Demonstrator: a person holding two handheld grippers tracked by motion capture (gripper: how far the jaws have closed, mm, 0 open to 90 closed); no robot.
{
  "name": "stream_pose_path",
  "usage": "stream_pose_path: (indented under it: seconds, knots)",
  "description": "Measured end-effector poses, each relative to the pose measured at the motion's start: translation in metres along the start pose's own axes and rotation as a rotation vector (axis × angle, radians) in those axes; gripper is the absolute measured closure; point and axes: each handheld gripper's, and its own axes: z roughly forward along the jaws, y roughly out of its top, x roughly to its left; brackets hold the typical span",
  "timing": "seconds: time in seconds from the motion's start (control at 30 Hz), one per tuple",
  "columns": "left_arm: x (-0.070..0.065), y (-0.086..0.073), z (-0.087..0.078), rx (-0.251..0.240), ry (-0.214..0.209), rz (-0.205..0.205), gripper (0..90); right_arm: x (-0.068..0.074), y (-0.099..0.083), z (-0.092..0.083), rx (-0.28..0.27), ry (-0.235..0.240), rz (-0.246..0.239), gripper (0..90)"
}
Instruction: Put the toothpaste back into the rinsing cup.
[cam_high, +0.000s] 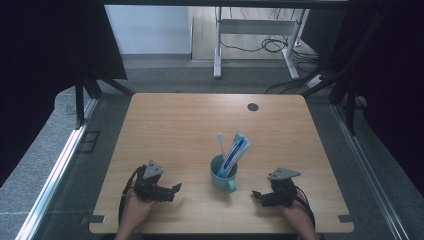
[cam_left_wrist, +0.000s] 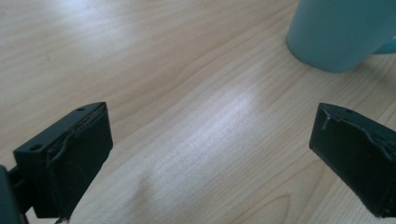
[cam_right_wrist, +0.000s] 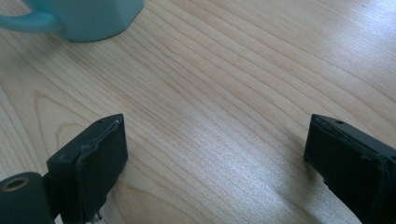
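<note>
1. Mug (cam_high: 223, 175): teal, upright on the wooden surface (cam_high: 190, 125), at about 6 o'clock of its centre; its handle points toward 5 o'clock in the high view.
2. Toothbrush (cam_high: 220, 142): white, standing in the mug and rising toward 12 o'clock.
3. Toothpaste tube (cam_high: 236, 152): blue and white, leaning in the mug toward 1 o'clock, just beside the toothbrush.
4. Left gripper (cam_high: 176, 189): held in the person's left hand (cam_high: 135, 210) at 9 o'clock of the mug, near it but apart. Its fingers (cam_left_wrist: 70, 158) stand wide open over bare wood and hold nothing; the mug's base sits at 1 o'clock in the left gripper view.
5. Right gripper (cam_high: 256, 195): held in the right hand (cam_high: 297, 215) at 3 o'clock of the mug, near it but apart. Its fingers (cam_right_wrist: 93, 161) are likewise spread wide and empty; the mug's base and handle sit at 11 o'clock in the right gripper view.
6. Round dark cap (cam_high: 253, 107): set in the surface at its far edge, at 1 o'clock of the mug, well apart.
</note>
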Motion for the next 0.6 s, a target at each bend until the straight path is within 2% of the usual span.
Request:
stream_pose_path:
  seconds: [0.3, 0.43, 0.6]
  knots:
    - [-0.006, -0.017, 0.015, 0.044, -0.010, -0.007, 0.0, 0.000, 0.000, 0.000, 0.000, 0.001, 0.000, 5.9]
    - [-0.009, -0.021, 0.022, 0.091, -0.006, 0.000, 0.0, 0.000, 0.000, 0.000, -0.001, 0.002, 0.002, 5.9]
    - [-0.012, -0.021, 0.024, 0.126, 0.024, 0.026, 0.1, 0.000, 0.000, 0.000, 0.000, 0.000, 0.000, 6.0]
